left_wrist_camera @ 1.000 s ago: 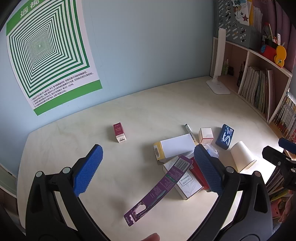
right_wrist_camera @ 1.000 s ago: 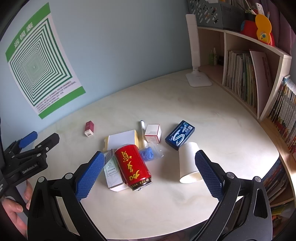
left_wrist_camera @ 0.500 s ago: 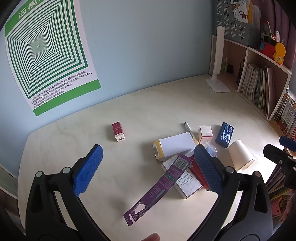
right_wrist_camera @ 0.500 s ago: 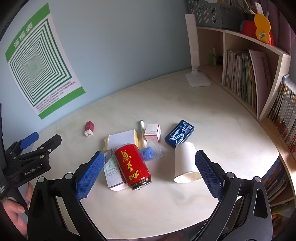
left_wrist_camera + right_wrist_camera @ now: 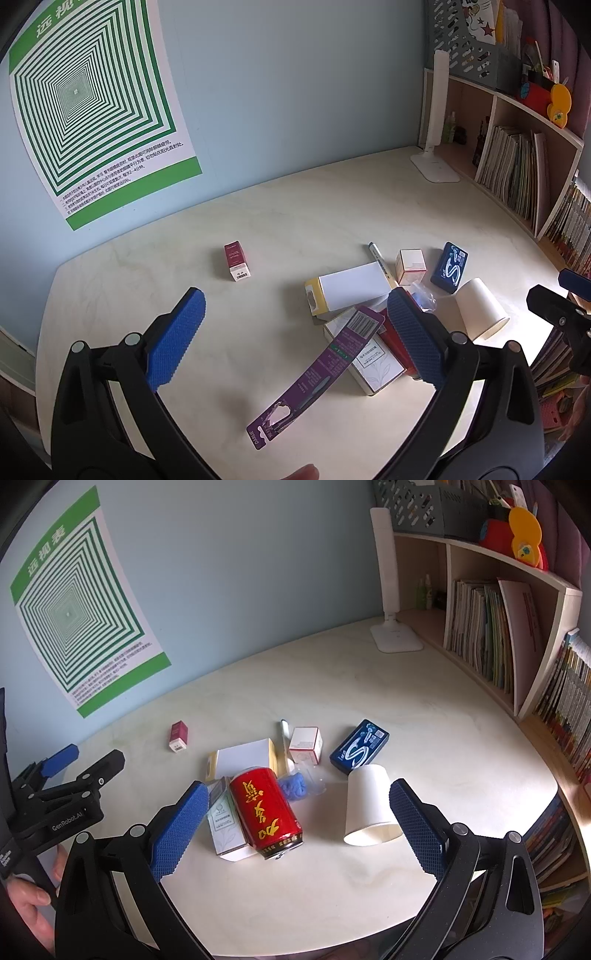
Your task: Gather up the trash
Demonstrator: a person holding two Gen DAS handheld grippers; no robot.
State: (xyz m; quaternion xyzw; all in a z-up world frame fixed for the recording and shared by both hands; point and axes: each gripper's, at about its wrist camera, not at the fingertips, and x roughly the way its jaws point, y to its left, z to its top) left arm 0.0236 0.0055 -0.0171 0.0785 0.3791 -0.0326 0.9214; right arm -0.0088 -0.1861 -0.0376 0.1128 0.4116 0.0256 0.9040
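Observation:
Trash lies in a cluster on the cream table (image 5: 424, 720). A red can (image 5: 264, 812) lies on its side against a white tea box (image 5: 223, 819), with a fallen white paper cup (image 5: 369, 805) to its right. A dark blue gum box (image 5: 360, 746), a small white-and-red box (image 5: 306, 744), a white-and-yellow box (image 5: 243, 758), a marker (image 5: 284, 731) and a blue crumpled wrapper (image 5: 293, 788) lie behind. A maroon box (image 5: 236, 260) stands apart, and a purple card (image 5: 317, 373) rests on the tea box (image 5: 369, 362). My left gripper (image 5: 295, 295) and right gripper (image 5: 298, 788) hover open and empty.
A white desk lamp (image 5: 391, 627) stands at the back right beside bookshelves (image 5: 487, 635) full of books. A green-striped poster (image 5: 92, 103) hangs on the blue wall. The table's front edge curves just below both grippers. A hand (image 5: 26, 904) holds the left gripper's handle.
The paper cup has rolled a little to the left, toward the can. Both grippers stay open and have hardly moved.

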